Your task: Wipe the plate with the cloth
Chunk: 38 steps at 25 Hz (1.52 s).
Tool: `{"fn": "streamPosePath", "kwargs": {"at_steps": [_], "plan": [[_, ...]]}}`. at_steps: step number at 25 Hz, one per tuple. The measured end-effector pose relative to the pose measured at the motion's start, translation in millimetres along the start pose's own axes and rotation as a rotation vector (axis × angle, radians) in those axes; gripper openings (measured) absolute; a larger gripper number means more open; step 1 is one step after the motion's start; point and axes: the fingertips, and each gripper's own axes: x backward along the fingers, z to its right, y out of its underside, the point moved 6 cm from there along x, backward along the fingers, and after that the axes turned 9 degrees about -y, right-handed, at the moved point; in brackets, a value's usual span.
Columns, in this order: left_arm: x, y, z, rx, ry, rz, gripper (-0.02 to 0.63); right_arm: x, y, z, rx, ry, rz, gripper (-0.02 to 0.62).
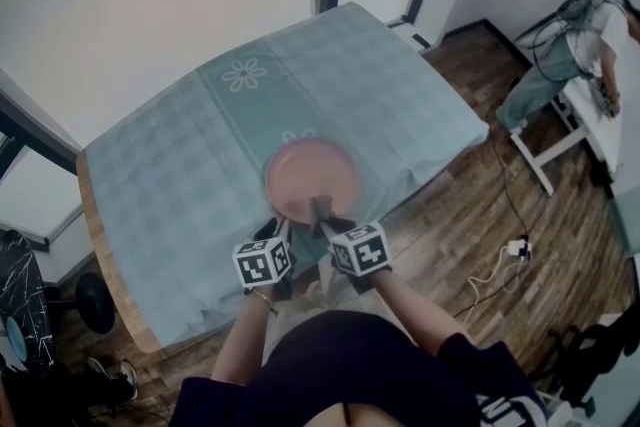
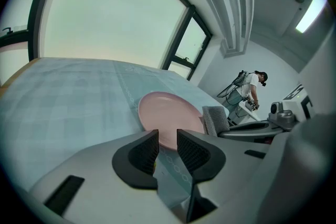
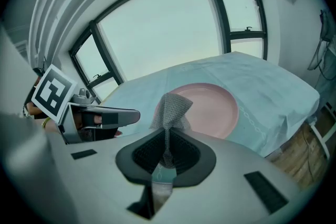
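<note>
A pink plate (image 1: 310, 177) lies on the table's checked blue-green cloth cover (image 1: 180, 175), close to the near edge. My right gripper (image 1: 320, 215) is shut on a grey mesh cloth (image 3: 170, 107), which stands up from the jaws just short of the plate (image 3: 210, 107). In the right gripper view the right gripper (image 3: 167, 139) pinches the cloth's lower fold. My left gripper (image 1: 280, 229) hovers beside it at the plate's near-left rim, open. In the left gripper view the left gripper (image 2: 168, 139) has nothing between its pads, with the plate (image 2: 168, 110) beyond and the cloth (image 2: 215, 119) to the right.
The table's near edge drops to a wooden floor (image 1: 470, 245) with a power strip (image 1: 518, 247) and cable. A person (image 1: 570, 55) stands by a white table at the far right. A black stool (image 1: 95, 300) stands at the left. Large windows (image 3: 168, 34) lie behind the table.
</note>
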Motion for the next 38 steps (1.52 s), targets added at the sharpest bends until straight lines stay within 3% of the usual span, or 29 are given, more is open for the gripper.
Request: {"fn": "streamPosePath", "kwargs": {"at_steps": [15, 38], "plan": [[42.7, 16.0, 28.1, -0.018, 0.054, 0.053, 0.061, 43.7, 9.9, -19.5, 0.023, 0.017, 0.183, 0.032], [52.4, 8.6, 42.6, -0.071, 0.069, 0.072, 0.038, 57.5, 9.5, -21.3, 0.007, 0.041, 0.207, 0.032]]}}
